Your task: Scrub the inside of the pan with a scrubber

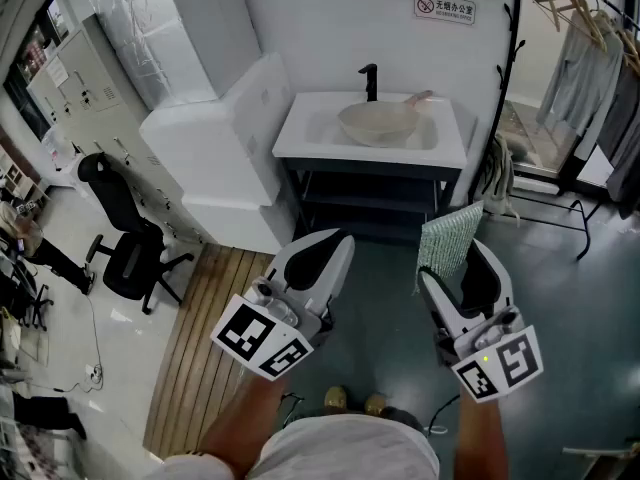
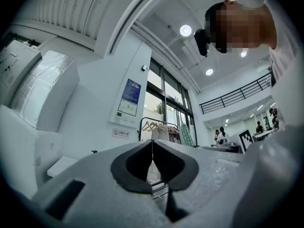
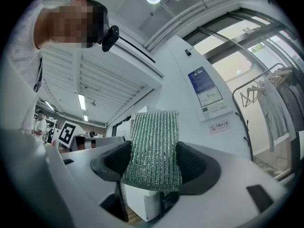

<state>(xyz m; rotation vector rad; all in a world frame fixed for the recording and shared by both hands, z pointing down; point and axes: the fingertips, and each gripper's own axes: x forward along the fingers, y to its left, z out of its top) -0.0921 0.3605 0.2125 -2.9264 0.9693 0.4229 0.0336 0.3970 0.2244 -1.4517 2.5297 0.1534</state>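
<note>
- Left hand-held gripper (image 1: pixel 338 244) has its jaws closed together with nothing between them; in the left gripper view (image 2: pixel 152 161) the two dark pads meet along a thin line.
- Right hand-held gripper (image 1: pixel 452 264) is clamped on the scrubber (image 1: pixel 448 236), a green ribbed cloth-like pad. In the right gripper view (image 3: pixel 154 164) the scrubber (image 3: pixel 154 146) fills the gap between the pads and stands up above them.
- Both hand-held grippers are held up in front of the person, side by side and apart from each other, over a dark floor.
- The pan (image 1: pixel 378 121), pale beige, sits in the sink (image 1: pixel 440 144) of a white worktop (image 1: pixel 298 140) against the far wall, its handle reaching to the right. It is well apart from both hand-held grippers and from the scrubber.
- A black tap (image 1: pixel 369 81) stands just behind the pan.
- Left of the worktop stand large white wrapped blocks (image 1: pixel 215 138); further left is a black office chair (image 1: pixel 125 250).
- A clothes rack (image 1: pixel 590 38) with hanging garments stands to the right.
</note>
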